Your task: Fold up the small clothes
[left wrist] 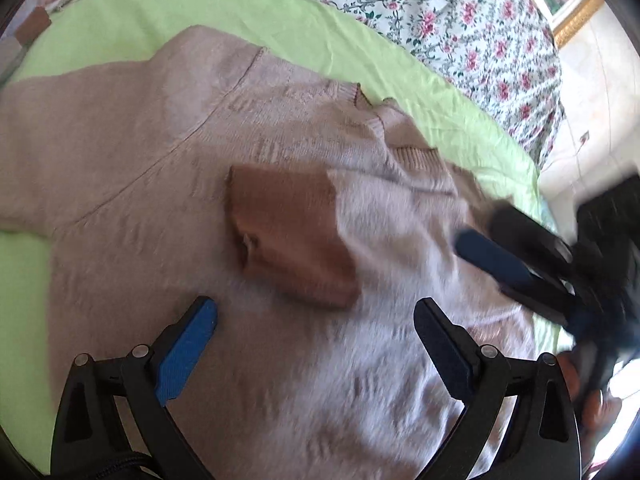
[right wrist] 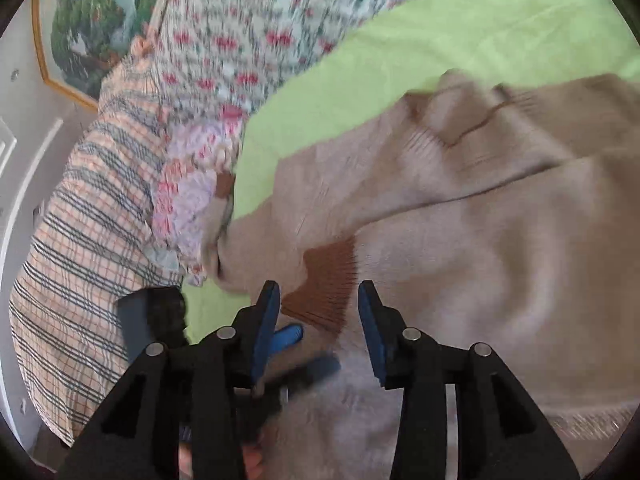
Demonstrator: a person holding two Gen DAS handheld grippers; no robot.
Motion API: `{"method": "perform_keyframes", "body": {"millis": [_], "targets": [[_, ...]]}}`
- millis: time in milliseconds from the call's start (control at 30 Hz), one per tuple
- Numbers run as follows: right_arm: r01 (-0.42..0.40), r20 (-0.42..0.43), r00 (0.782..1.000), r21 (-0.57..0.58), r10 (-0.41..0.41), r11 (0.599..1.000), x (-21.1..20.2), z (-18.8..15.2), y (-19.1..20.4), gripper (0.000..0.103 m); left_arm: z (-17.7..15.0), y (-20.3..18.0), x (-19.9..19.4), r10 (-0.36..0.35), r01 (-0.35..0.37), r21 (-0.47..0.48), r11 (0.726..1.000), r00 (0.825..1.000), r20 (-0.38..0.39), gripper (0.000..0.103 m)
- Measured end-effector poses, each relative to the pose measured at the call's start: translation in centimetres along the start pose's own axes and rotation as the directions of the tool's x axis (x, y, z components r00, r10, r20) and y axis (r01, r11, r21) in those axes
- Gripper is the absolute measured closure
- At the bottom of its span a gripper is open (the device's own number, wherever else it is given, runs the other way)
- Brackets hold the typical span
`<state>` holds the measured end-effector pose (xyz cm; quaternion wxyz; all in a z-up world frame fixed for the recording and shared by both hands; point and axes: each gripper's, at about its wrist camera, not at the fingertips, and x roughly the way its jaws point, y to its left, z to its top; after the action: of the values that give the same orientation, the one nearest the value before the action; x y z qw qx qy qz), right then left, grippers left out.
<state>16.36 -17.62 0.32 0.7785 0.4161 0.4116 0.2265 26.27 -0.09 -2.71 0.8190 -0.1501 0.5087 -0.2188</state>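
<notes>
Left tongs (left wrist: 316, 308) spread wide over beige sweater (left wrist: 160, 152), right tongs (right wrist: 318, 292) apparently released, brown cuff (right wrist: 326, 284) between

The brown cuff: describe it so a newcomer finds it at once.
On the lime-green sheet lies a beige sweater. Its sleeve is folded over the body, ending in the brown cuff, the only darker, ribbed patch on the pale knit.

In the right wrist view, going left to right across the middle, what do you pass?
Plaid cloth → floral fabric → green sheet → brown cuff → beige sweater.
</notes>
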Motion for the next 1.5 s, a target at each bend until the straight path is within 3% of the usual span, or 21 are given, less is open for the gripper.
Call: {"method": "perform_keyframes", "body": {"millis": [67,133,167,200,267,367,467,567,967,1033,1100,1200,1300,1400,1467,1500], "targets": [[0.032,0.063,0.997,0.043,-0.035,0.999,-3.6,-0.8,-1.9,0.059,1.2,-0.1,0.8,-0.015,0.016,-0.024,1.000,1.000,0.008,0.005],[0.079,0.097,0.992,0.074,-0.086,0.994,-6.2,-1.5,-3.6,0.059,1.8,-0.6,1.3,-0.038,0.038,-0.013,0.999,0.999,0.029,0.026],[0.103,0.112,0.987,0.091,-0.113,0.990,-7.4,-1.8,-4.4,0.059,2.0,-1.1,1.7,-0.043,0.043,0.006,0.999,0.999,0.019,0.057],[0.123,0.127,0.983,0.106,-0.136,0.987,-8.6,-2.0,-5.2,0.059,2.0,-1.4,1.9,-0.045,0.045,0.017,0.999,0.999,0.006,0.096],[0.158,0.167,0.969,0.137,-0.180,0.978,-10.9,-2.1,-6.6,0.059,1.9,-1.9,1.5,-0.038,0.037,0.028,0.999,0.999,0.024,0.097],[0.207,0.236,0.942,0.159,-0.241,0.965,-13.8,-2.2,-8.0,0.059,1.4,-2.7,-2.3,-0.013,0.002,0.069,0.998,0.988,0.152,0.097],[0.269,0.243,0.919,0.187,-0.310,0.945,-15.1,-1.6,-9.9,0.059,1.4,-1.1,-4.7,0.031,-0.052,0.084,0.995,0.972,0.234,0.097],[0.307,0.219,0.910,0.212,-0.351,0.928,-14.9,-0.3,-12.1,0.059,1.8,1.3,-3.7,0.048,-0.058,0.050,0.997,0.984,0.174,0.097],[0.439,0.099,0.887,0.122,-0.451,0.890,-10.0,5.9,-16.7,0.059,0.4,1.8,-1.2,0.111,-0.119,0.069,0.990,0.988,0.111,0.097],[0.461,0.130,0.877,0.044,-0.463,0.886,-10.7,5.9,-15.0,0.095,0.2,1.6,-1.2,0.112,-0.120,0.077,0.990,0.988,0.110,0.097],[0.477,0.182,0.862,0.024,-0.473,0.879,-12.3,5.6,-13.8,0.095,0.1,1.0,-1.3,0.095,-0.105,0.089,0.991,0.990,0.109,0.097],[0.489,0.205,0.848,0.051,-0.489,0.871,-13.5,5.2,-14.4,0.096,-0.2,-0.4,-1.1,0.086,-0.100,0.128,0.987,0.990,0.113,0.097],[0.509,0.146,0.845,0.079,-0.515,0.857,-12.1,4.6,-16.4,0.096,-0.2,-0.7,-0.1,0.121,-0.136,0.146,0.980,0.987,0.103,0.097],[0.489,0.133,0.858,0.086,-0.496,0.868,-12.1,4.5,-16.6,0.093,-0.3,0.4,0.1,0.107,-0.116,0.112,0.987,0.990,0.087,0.096],[0.482,0.148,0.858,0.097,-0.492,0.871,-12.7,5.3,-16.1,0.081,-0.3,0.8,-0.3,0.102,-0.112,0.110,0.988,0.990,0.094,0.095],[0.475,0.164,0.860,0.091,-0.483,0.876,-12.9,6.0,-15.9,0.064,-0.4,0.8,-0.4,0.105,-0.116,0.117,0.986,0.990,0.097,0.095]]}}
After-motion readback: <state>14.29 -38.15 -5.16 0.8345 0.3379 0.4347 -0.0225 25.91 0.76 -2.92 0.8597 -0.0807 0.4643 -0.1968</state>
